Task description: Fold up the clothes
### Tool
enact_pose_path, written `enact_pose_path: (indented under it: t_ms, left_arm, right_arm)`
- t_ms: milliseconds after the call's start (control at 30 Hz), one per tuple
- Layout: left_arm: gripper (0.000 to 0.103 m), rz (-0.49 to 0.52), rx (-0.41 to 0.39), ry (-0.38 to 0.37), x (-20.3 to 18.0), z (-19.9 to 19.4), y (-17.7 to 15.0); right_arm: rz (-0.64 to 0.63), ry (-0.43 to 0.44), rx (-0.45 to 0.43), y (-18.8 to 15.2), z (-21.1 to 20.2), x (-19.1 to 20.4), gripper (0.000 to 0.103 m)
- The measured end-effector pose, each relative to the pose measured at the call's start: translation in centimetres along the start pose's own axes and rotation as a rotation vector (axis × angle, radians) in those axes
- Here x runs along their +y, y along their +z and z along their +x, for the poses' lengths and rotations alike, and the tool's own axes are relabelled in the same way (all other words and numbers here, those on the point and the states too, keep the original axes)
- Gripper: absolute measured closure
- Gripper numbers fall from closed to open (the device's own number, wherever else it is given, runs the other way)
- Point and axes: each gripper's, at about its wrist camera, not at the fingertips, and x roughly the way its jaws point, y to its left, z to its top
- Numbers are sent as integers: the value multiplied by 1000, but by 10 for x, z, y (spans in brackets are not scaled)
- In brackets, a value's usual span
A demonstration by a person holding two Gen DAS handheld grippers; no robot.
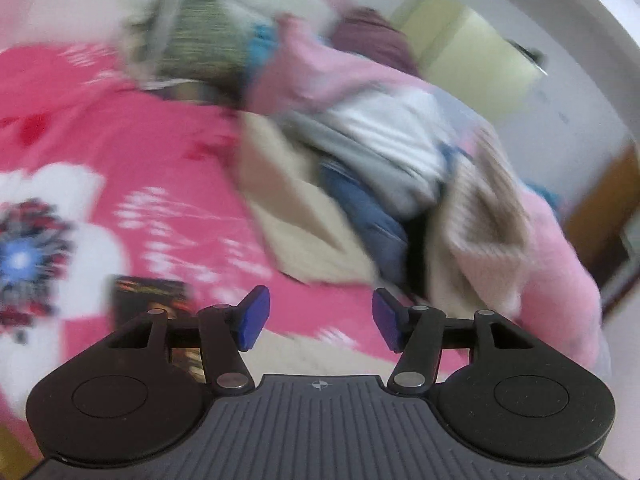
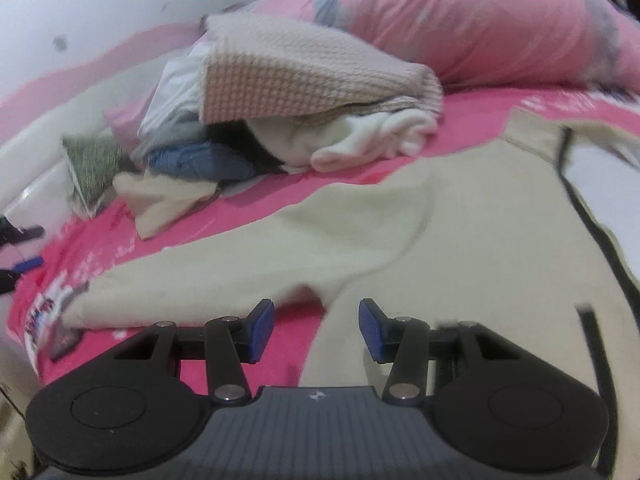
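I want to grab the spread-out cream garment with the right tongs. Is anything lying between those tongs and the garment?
Nothing visible does. The right tongs stand open right over the cream fleece garment, which is spread flat on the pink bedsheet. The pile of clothes lies farther back, beyond the garment.

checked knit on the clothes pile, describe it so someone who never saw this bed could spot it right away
Start at the pink bedspread and find the heap of clothes beside the pink pillow. The checked knit lies draped over the top of that heap, above a white garment and a blue one. It alone has a fine beige-and-white check; its neighbours are plain.
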Motion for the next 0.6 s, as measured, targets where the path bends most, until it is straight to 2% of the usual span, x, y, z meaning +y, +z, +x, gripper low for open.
enact_pose_path:
  t_ms: [133,300,500,600]
  left_arm:
    - [42,238,58,-125,-74,28,-45]
    - [41,484,109,-150,-156,64,-109]
    - [41,553,194,-247,-211,72,-163]
    - [41,603,229,-298,-239,70,-191]
  right_arm:
    - [88,-51,-38,-19,-48,-22,53]
    - [198,-176,-136,-41,-121,-69,53]
    - [358,-327,-242,-67,-198,-140,52]
    - [446,-370,-313,-80,-232,-172,52]
